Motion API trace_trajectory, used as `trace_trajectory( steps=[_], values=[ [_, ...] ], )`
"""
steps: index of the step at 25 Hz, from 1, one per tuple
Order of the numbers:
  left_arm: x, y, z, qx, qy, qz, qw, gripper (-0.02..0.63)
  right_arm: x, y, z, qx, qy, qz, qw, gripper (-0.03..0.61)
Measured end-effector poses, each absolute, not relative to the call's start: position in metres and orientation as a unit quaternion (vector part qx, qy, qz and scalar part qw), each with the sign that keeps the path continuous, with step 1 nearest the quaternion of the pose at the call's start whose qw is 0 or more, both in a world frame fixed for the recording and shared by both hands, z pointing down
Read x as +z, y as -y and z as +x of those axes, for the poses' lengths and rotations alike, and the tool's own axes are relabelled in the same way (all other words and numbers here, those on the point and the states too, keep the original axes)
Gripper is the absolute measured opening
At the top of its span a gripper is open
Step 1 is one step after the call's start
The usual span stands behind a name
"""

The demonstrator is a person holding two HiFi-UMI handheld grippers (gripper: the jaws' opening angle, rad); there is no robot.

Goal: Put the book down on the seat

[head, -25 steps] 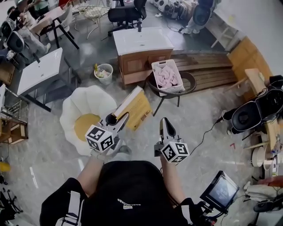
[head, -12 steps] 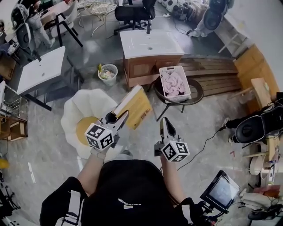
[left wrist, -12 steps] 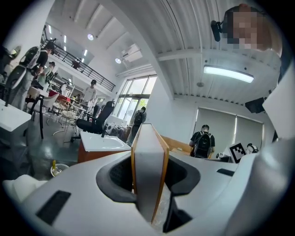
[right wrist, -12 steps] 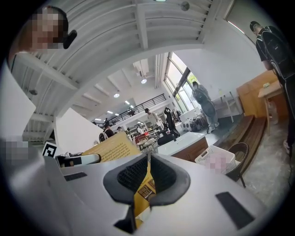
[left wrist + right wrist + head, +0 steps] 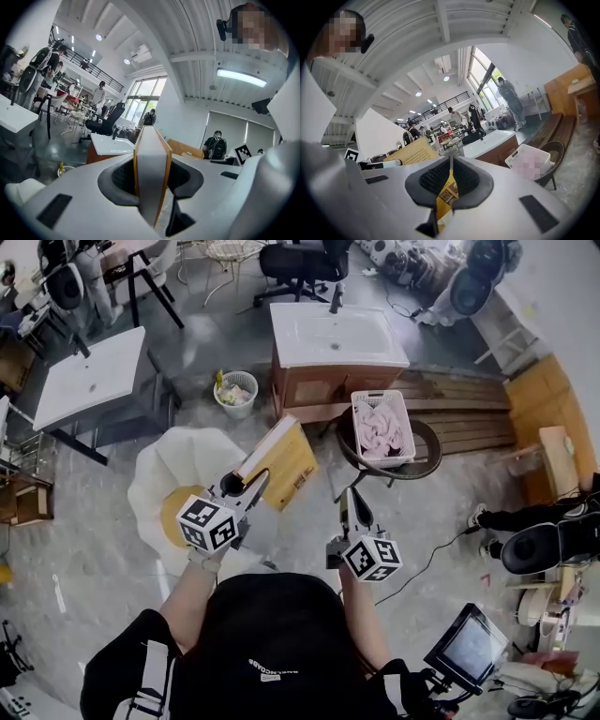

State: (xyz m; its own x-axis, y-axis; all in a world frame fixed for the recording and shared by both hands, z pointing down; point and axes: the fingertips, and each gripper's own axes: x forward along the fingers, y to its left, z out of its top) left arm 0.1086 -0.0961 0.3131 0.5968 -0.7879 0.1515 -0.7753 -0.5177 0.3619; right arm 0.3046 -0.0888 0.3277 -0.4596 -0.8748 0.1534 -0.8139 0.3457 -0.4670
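1. Left claw (image 5: 246,486): clamped on the book (image 5: 281,460). In the left gripper view the book's lower corner stands on edge between the pads, which press both covers. The pale page block faces the camera and the orange-yellow covers flank it.
2. Book position: held in the air at the far end of the left claw and tilted, with one orange-yellow cover facing up and right. In the head view it shows just right of the white petal-shaped chair (image 5: 187,457) and clear of that chair's round yellow seat (image 5: 176,507).
3. Right claw (image 5: 349,504): the jaws are together on a thin yellow printed slip (image 5: 446,196). What the slip is cannot be told. This claw is right of the book and not touching it.
4. Far side: a washbasin cabinet (image 5: 337,338) with a white top on a wooden base.
5. Right of the book: a white slatted basket (image 5: 382,427) of pink cloth rests on a dark round chair (image 5: 424,451).
6. A small waste bin (image 5: 234,393) stands on the floor left of the cabinet.
7. Far left: a white desk (image 5: 89,382).
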Motion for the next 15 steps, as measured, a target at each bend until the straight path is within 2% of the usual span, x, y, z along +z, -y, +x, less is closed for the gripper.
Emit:
trace_trajectory(
  steps=[15],
  values=[
    [0.335, 0.130, -0.001, -0.034, 0.502, 0.835, 0.221, 0.150, 0.340, 0.138, 0.211, -0.259, -0.838, -0.480, 0.034, 0.041]
  ],
)
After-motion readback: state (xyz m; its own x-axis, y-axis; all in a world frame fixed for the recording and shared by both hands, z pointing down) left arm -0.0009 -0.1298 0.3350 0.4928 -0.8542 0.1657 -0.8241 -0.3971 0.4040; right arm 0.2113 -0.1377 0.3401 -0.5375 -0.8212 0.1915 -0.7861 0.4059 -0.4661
